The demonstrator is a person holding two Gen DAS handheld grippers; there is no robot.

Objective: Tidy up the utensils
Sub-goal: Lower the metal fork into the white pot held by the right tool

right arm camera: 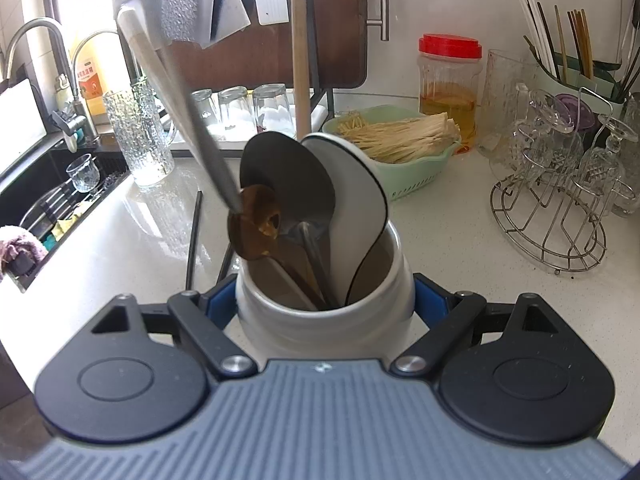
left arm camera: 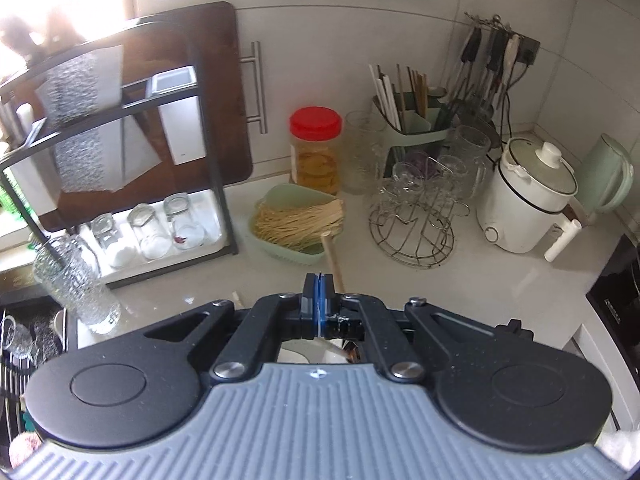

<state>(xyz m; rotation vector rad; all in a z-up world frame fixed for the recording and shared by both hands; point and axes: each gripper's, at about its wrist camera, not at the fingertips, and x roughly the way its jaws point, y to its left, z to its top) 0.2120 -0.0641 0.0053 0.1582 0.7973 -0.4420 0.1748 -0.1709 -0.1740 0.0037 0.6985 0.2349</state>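
My right gripper (right arm camera: 325,304) is shut on a white ceramic utensil holder (right arm camera: 324,316), with a blue pad on either side of it. The holder contains a black ladle (right arm camera: 288,176), a white ladle (right arm camera: 356,200), an upright wooden handle (right arm camera: 300,60) and a brown spoon (right arm camera: 252,224) whose blurred grey shaft leans up to the left. Two black chopsticks (right arm camera: 194,236) lie on the counter just left of the holder. My left gripper (left arm camera: 319,284) is shut above the holder, with nothing visible between its pads. A wooden handle (left arm camera: 332,258) rises just behind its fingertips on the right.
Behind stand a green basket of pale noodles (right arm camera: 400,184), a red-lidded jar (right arm camera: 448,92), a wire rack of glasses (right arm camera: 560,184) and a green chopstick caddy (right arm camera: 572,76). A sink (right arm camera: 48,200), a textured glass (right arm camera: 140,136) and a dish rack (left arm camera: 132,152) are to the left; a white cooker (left arm camera: 528,200) sits right.
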